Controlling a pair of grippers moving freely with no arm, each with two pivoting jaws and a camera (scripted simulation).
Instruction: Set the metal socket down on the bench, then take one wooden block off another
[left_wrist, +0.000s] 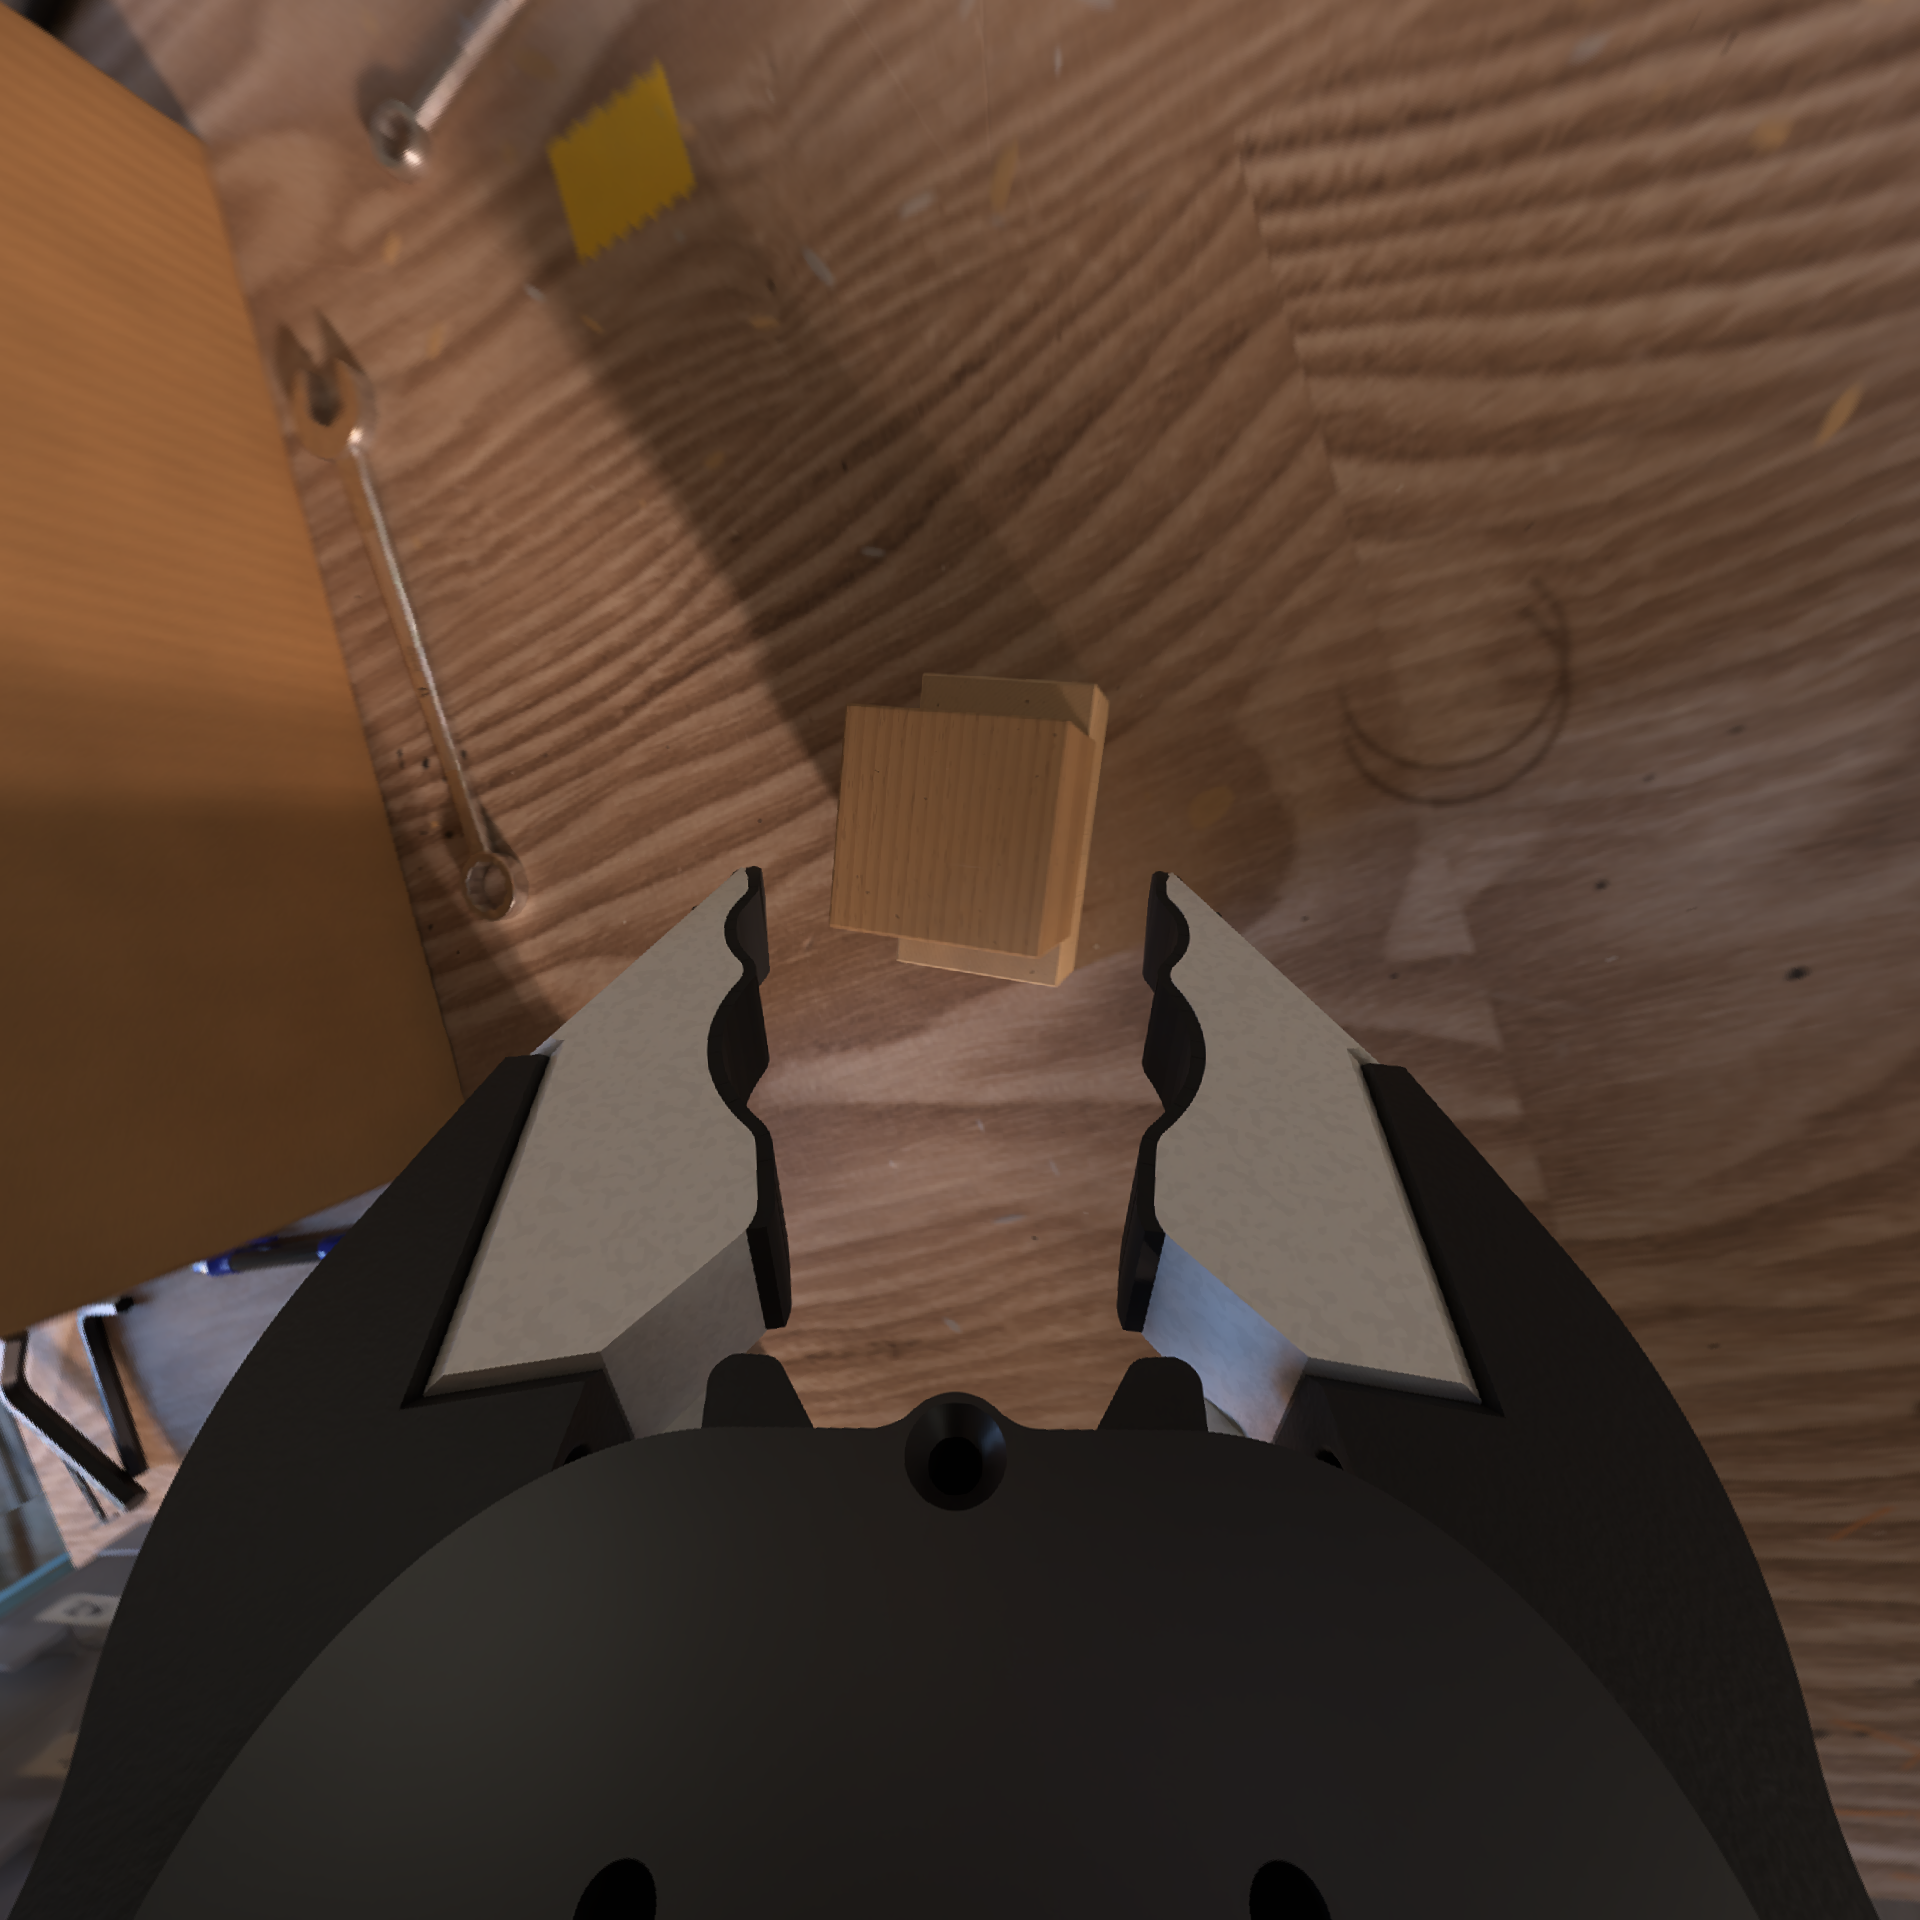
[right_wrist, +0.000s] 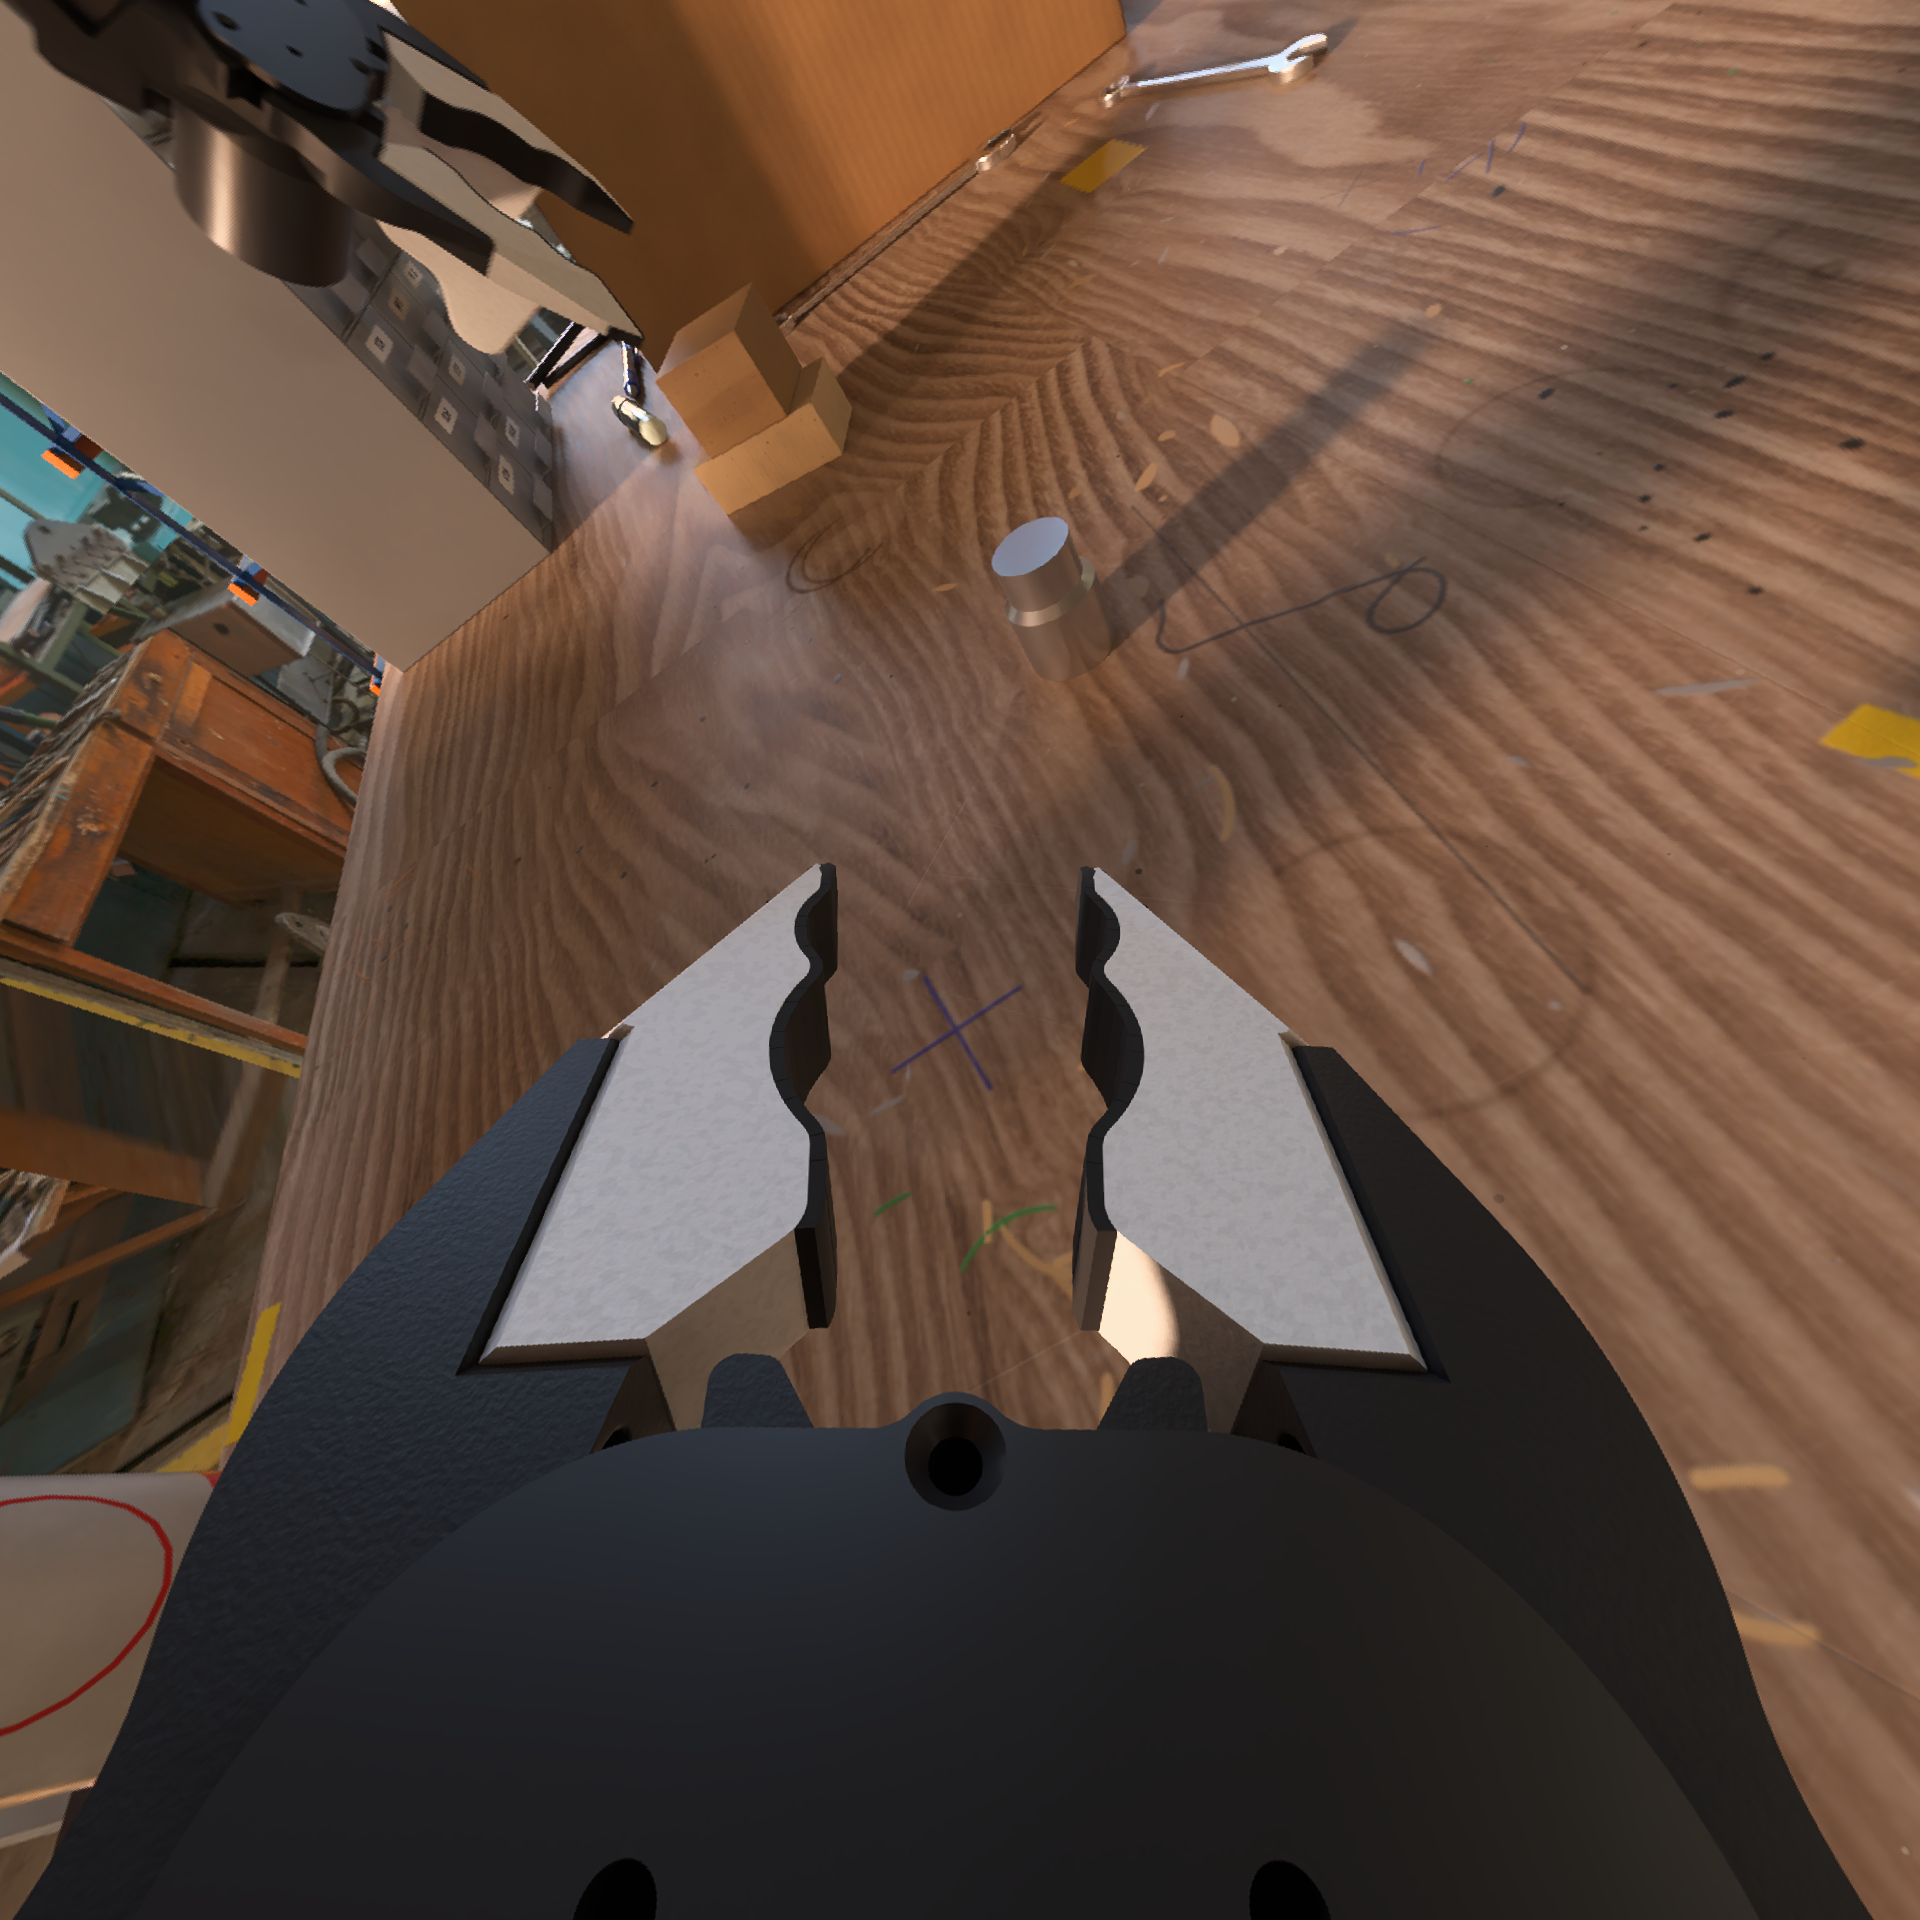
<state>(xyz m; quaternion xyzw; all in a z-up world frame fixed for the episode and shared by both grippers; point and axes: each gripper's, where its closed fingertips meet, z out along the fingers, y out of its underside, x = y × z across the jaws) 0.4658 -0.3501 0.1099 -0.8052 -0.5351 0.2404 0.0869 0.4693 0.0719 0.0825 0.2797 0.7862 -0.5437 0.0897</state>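
Two pale wooden blocks are stacked on the wooden bench (left_wrist: 1455, 312). The top block (left_wrist: 951, 831) lies across the lower block (left_wrist: 982, 961), which shows at both ends. My left gripper (left_wrist: 956, 894) is open and empty, high above the stack and looking down on it. In the right wrist view the top block (right_wrist: 722, 379) sits on the lower block (right_wrist: 774, 457), and the left gripper (right_wrist: 582, 260) hovers up and to the left of them. The metal socket (right_wrist: 1049, 597) stands upright on the bench (right_wrist: 1455, 831), apart from everything. My right gripper (right_wrist: 956, 883) is open and empty, well short of the socket.
A big cardboard box (left_wrist: 156, 675) stands left of the stack, with a spanner (left_wrist: 400, 623) along its side and another spanner (left_wrist: 416, 104) farther off. A yellow tape scrap (left_wrist: 621, 171) lies beyond. The bench edge (right_wrist: 343, 883) drops off at the left in the right wrist view.
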